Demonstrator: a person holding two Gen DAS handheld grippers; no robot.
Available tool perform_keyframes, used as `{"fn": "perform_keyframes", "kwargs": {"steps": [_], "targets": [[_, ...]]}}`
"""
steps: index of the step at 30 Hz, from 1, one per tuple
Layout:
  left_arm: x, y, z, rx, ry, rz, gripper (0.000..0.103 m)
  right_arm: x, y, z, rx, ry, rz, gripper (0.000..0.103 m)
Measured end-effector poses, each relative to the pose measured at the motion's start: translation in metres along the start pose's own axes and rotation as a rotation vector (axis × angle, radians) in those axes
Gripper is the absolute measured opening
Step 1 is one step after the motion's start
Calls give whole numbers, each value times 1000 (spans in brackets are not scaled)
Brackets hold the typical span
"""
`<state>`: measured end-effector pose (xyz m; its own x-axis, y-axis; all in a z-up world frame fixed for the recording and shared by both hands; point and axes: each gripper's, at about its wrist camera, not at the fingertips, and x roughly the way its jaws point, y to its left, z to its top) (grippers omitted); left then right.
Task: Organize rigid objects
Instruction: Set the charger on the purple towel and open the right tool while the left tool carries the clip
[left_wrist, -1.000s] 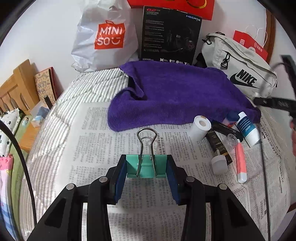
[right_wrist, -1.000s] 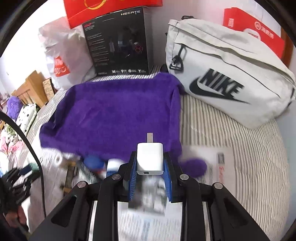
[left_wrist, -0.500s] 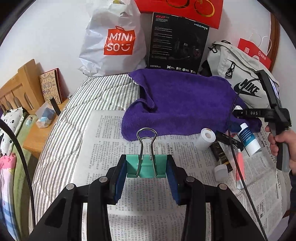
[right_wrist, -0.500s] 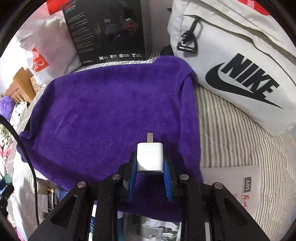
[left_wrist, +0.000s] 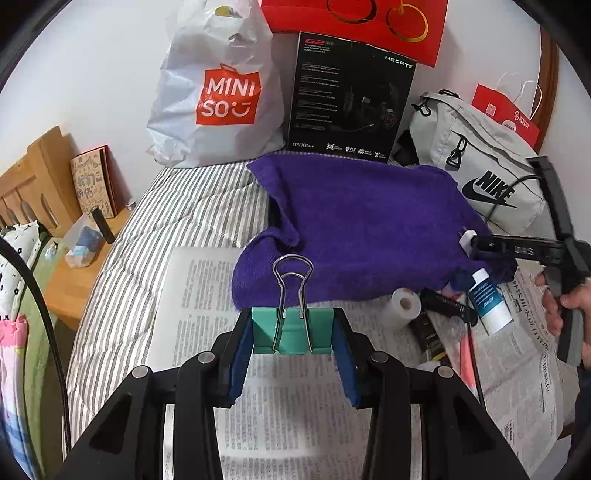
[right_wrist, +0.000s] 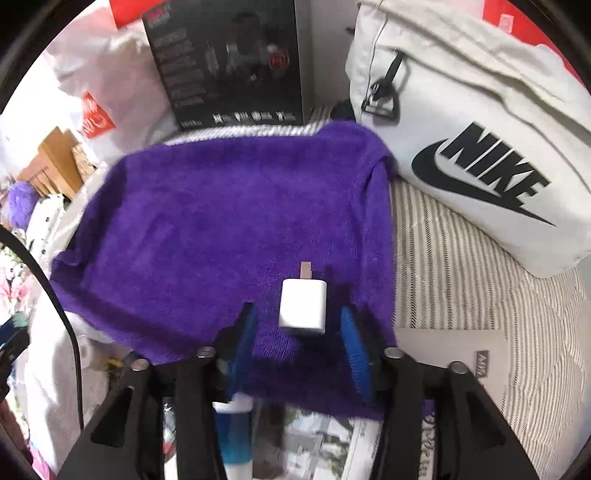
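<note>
Charger (right_wrist: 303, 309) between opening right claw (right_wrist: 299, 341) pads shows only rightward

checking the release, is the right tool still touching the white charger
Apart. The right wrist view shows purple towel between the white charger and each blue pad of the opening right tool.

Red bag (left_wrist: 354, 26) cut off at top, blue-capped tube (right_wrist: 232, 432) perhaps hidden behind right gripper (right_wrist: 299, 332)

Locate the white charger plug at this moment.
In the right wrist view, the white charger plug sits on the purple towel, near its right edge, between the opening jaws of the right gripper, untouched by either pad, prong pointing toward the Nike bag.
</note>
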<state>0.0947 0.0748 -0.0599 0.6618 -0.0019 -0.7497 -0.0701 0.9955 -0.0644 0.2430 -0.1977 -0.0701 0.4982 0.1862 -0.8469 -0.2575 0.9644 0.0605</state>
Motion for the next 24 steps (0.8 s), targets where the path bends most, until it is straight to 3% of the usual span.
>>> {"fn": "perform_keyframes", "kwargs": {"steps": [11, 16, 24], "targets": [[20, 2, 21, -12, -3, -14, 39, -51, -13, -37, -5, -49, -23, 59], [31, 3, 34, -13, 2, -23, 39, -54, -18, -62, 21, -18, 6, 63], [54, -5, 53, 14, 19, -19, 39, -61, -10, -95, 27, -40, 41, 63]]}}
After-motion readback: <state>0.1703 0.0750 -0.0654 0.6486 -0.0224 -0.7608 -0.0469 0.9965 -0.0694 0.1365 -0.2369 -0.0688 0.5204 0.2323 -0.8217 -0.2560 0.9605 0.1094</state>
